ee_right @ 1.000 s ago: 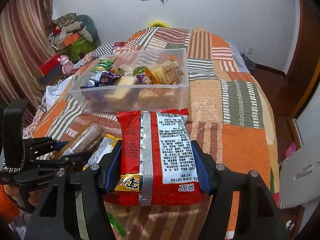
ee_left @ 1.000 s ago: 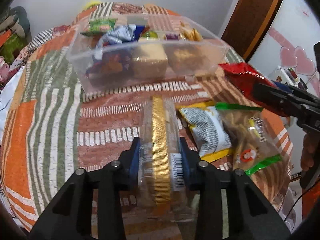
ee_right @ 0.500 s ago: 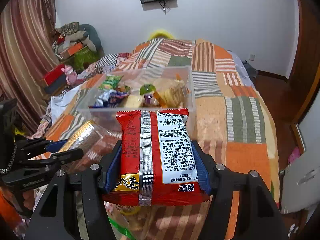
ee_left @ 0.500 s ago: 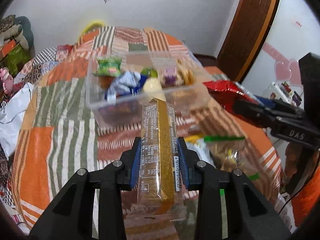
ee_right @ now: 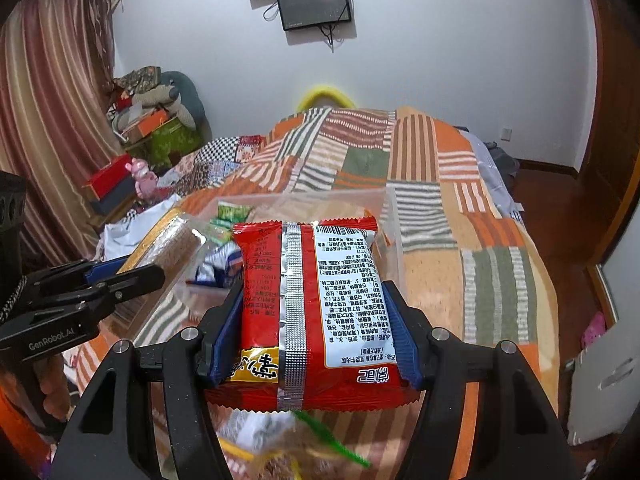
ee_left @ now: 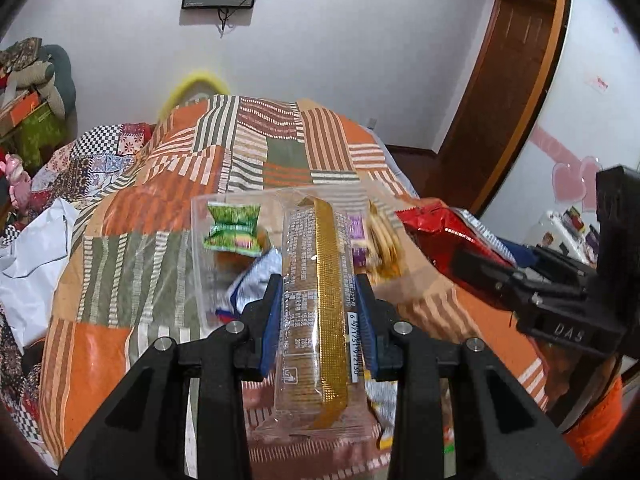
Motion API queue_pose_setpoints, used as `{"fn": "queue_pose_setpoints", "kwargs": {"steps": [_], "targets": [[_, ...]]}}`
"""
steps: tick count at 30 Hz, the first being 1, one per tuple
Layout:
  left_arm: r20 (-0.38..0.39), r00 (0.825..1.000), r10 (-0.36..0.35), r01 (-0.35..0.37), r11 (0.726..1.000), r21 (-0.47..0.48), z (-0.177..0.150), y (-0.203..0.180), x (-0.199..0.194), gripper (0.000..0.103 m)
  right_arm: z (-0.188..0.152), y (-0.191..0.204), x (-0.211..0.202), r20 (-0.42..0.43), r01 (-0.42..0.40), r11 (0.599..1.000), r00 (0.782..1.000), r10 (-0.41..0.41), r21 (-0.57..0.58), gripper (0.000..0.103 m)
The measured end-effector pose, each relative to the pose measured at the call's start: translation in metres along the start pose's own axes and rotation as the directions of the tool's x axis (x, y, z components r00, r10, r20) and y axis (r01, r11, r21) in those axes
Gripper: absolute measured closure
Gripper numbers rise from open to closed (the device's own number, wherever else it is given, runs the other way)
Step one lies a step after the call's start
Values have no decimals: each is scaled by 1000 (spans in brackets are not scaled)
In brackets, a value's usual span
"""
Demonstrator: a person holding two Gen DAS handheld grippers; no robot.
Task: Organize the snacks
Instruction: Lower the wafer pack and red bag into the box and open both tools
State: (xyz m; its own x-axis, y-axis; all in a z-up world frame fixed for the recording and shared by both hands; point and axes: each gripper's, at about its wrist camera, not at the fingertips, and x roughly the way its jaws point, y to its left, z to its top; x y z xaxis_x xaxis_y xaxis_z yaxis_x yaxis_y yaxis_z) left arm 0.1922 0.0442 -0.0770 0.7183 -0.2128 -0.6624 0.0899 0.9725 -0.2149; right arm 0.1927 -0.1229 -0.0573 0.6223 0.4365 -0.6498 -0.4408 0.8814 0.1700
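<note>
My left gripper [ee_left: 318,320] is shut on a clear cracker pack with a gold strip [ee_left: 316,312] and holds it in the air in front of the clear plastic bin [ee_left: 200,256]. My right gripper [ee_right: 314,320] is shut on a red snack bag [ee_right: 308,304], also lifted, just before the bin [ee_right: 394,232]. The bin sits on the patchwork bed and holds several wrapped snacks, among them a green packet [ee_left: 232,230]. The red bag [ee_left: 436,228] and right gripper show at right in the left wrist view. The cracker pack [ee_right: 168,246] shows at left in the right wrist view.
The striped orange quilt [ee_left: 132,240] covers the bed. More snack bags [ee_right: 280,452] lie below the right gripper. A white sheet [ee_left: 28,256] lies at the left bed edge. A wooden door [ee_left: 512,92] and a white cabinet [ee_right: 608,376] stand at right.
Both grippers have risen from the quilt with their packs and moved toward the bin. The bin now sits lower and nearer behind both packs.
</note>
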Motion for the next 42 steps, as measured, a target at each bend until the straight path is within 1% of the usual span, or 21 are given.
{"fn": "queue_pose_setpoints", "kwargs": {"steps": [6, 11, 21, 29, 32, 36, 42], "targets": [[11, 1000, -9, 10, 1000, -25, 23, 8, 14, 69, 13, 6, 17, -2, 4, 1000, 1000, -4, -4, 42], [2, 1000, -12, 12, 999, -34, 38, 11, 33, 69, 21, 9, 37, -21, 16, 1000, 1000, -16, -13, 42], [-46, 999, -15, 12, 998, -54, 49, 18, 76, 69, 27, 3, 72, -80, 32, 999, 996, -33, -15, 42], [-85, 996, -26, 17, 994, -105, 54, 30, 106, 69, 28, 0, 89, -125, 45, 999, 991, -47, -17, 42], [-92, 995, -25, 15, 994, -111, 53, 35, 111, 69, 29, 2, 92, -131, 56, 998, 990, -59, -27, 42], [-105, 994, -15, 5, 996, -93, 51, 35, 115, 68, 30, 3, 92, -144, 58, 997, 988, -63, -44, 41], [-77, 997, 2, -6, 999, -52, 50, 25, 101, 68, 32, 6, 87, -143, 52, 997, 988, -58, -51, 40]]}}
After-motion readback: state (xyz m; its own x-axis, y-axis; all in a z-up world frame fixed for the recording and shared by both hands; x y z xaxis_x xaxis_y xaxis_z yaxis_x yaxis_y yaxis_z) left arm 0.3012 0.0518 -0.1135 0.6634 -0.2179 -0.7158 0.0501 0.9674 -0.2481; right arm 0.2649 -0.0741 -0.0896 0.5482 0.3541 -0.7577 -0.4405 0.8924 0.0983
